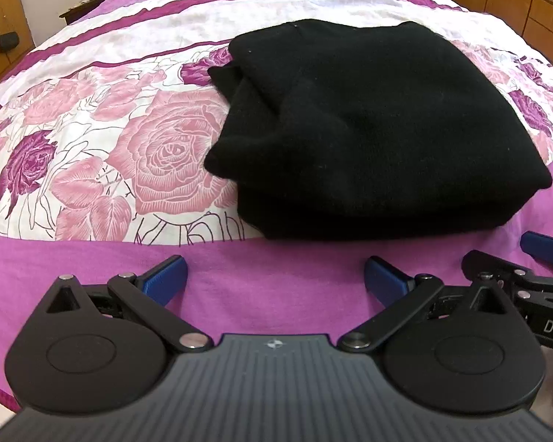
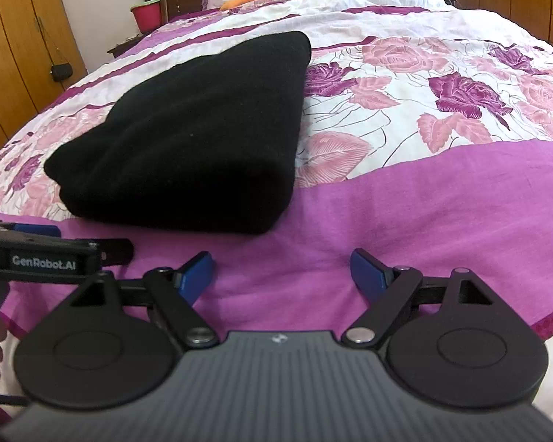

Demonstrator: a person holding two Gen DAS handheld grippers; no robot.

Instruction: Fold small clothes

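Nearest the cameras, over the plain purple band of the bedspread [image 1: 103, 269], the left gripper [image 1: 275, 276] and right gripper [image 2: 282, 274] sit side by side, jaws spread wide with nothing between them. Just beyond their blue fingertips [image 2: 197, 270] lies the folded black garment [image 1: 368, 129], untouched, on the rose print.

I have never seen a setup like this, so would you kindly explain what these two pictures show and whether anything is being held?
These are two hand-held grippers that a person carries, each with a wide-angle camera looking forward along its two blue-tipped fingers. One picture comes from the left gripper, the other from the right gripper. Both hover over a bed covered with a rose-patterned sheet. On it lies a folded black garment. Both grippers stand open with nothing between their fingers, short of the garment, so nothing is held.
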